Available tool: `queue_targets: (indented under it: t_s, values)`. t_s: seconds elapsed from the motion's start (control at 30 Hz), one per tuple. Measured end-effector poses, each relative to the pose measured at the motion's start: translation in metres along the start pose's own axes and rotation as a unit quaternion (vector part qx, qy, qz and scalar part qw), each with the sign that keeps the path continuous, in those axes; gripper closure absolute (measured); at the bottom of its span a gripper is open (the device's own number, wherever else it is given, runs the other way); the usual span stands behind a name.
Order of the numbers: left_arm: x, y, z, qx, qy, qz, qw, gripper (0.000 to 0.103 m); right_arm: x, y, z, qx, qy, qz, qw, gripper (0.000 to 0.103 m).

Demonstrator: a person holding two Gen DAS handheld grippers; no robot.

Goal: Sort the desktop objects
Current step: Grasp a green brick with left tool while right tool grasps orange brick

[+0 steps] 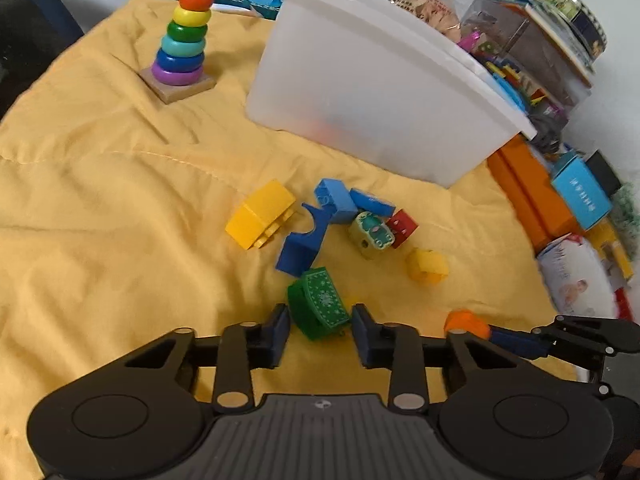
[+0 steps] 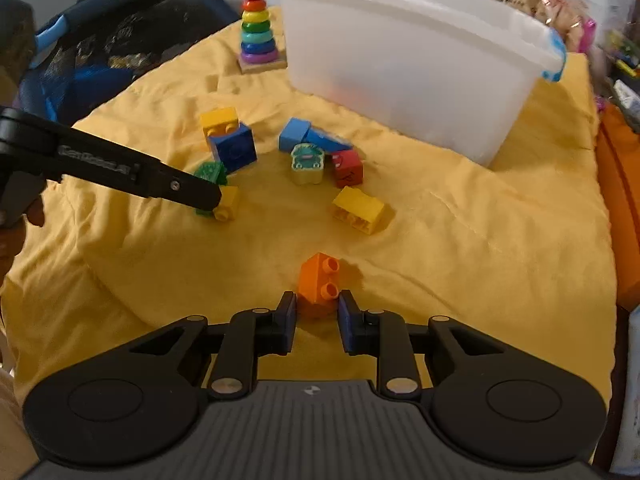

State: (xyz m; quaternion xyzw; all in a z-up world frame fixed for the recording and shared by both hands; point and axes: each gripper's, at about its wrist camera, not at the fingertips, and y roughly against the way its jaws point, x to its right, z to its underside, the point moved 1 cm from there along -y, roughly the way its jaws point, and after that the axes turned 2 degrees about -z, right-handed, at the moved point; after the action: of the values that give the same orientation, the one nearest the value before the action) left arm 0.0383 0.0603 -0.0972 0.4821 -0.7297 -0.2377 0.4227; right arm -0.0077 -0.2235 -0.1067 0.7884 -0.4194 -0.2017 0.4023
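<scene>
Standing on the yellow cloth (image 2: 460,240), a white tub (image 2: 404,76) hides its contents behind cloudy walls. Left hand-held gripper (image 1: 320,330) brackets a green block (image 1: 318,308), pads apart from it; right hand-held gripper (image 2: 318,320) brackets an orange brick (image 2: 318,282), contact unclear. Only the right view shows a dark bag (image 2: 120,32); two yellow bricks there.

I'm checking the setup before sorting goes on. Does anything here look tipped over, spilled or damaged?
Nothing looks damaged. The building blocks lie scattered on the yellow cloth, several tipped: the orange block and a yellow block lie on their sides. The ring stacker and clear bin stand upright.
</scene>
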Motion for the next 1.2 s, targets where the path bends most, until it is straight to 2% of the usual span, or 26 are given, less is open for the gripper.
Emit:
queue_targets:
  t_s: [0.07, 0.13, 0.2, 0.3, 0.4, 0.5, 0.57, 0.63, 0.67, 0.73, 0.93, 1.03, 1.1, 1.2]
  values:
    - [0.001, 0.001, -0.002, 0.001, -0.025, 0.003, 0.9997, 0.081, -0.007, 0.005, -0.002, 0.01, 0.018, 0.029, 0.999, 0.084]
    - [0.008, 0.004, -0.002, 0.001, -0.061, -0.01, 0.9981, 0.081, -0.013, 0.005, -0.003, 0.006, 0.041, 0.054, 0.998, 0.084]
    - [0.012, 0.009, 0.001, 0.005, -0.099, -0.02, 0.9948, 0.081, -0.014, 0.004, -0.003, 0.002, 0.039, 0.064, 0.997, 0.084]
    - [0.008, 0.013, 0.0, 0.003, -0.104, -0.013, 0.9945, 0.081, -0.014, 0.003, -0.003, 0.0, 0.02, 0.061, 0.998, 0.084]
    - [0.01, 0.021, -0.003, 0.01, -0.131, -0.026, 0.991, 0.081, -0.013, 0.001, -0.005, 0.003, -0.001, 0.054, 0.999, 0.084]
    - [0.017, 0.033, 0.001, 0.007, -0.184, -0.045, 0.9819, 0.081, -0.015, 0.001, -0.006, 0.002, -0.008, 0.056, 0.998, 0.084]
    - [0.028, 0.041, 0.011, 0.007, -0.238, -0.062, 0.9692, 0.081, -0.014, 0.003, -0.008, 0.007, -0.015, 0.049, 0.999, 0.084]
    - [0.035, 0.044, 0.023, 0.001, -0.282, -0.076, 0.9565, 0.081, -0.013, 0.004, -0.009, 0.011, -0.023, 0.041, 0.999, 0.078]
    - [0.038, 0.043, 0.029, -0.002, -0.297, -0.082, 0.9514, 0.081, -0.012, 0.004, -0.01, 0.014, -0.026, 0.038, 0.999, 0.075]
    - [0.042, 0.037, 0.037, -0.01, -0.307, -0.09, 0.9473, 0.081, -0.009, 0.004, -0.014, 0.023, -0.041, 0.019, 0.999, 0.075]
    - [0.067, 0.026, 0.048, -0.012, -0.307, -0.084, 0.948, 0.077, -0.008, -0.008, -0.026, 0.025, -0.016, 0.008, 1.0, 0.077]
    - [0.082, 0.023, 0.055, -0.021, -0.302, -0.067, 0.9507, 0.076, -0.003, -0.008, -0.027, 0.03, -0.01, -0.033, 0.999, 0.077]
    - [0.089, 0.022, 0.059, -0.031, -0.292, -0.059, 0.9541, 0.075, -0.002, -0.012, -0.023, 0.007, 0.005, -0.046, 0.999, 0.077]
    - [0.09, 0.024, 0.06, -0.022, -0.271, -0.07, 0.9597, 0.075, 0.007, -0.005, -0.01, 0.003, 0.013, -0.062, 0.998, 0.077]
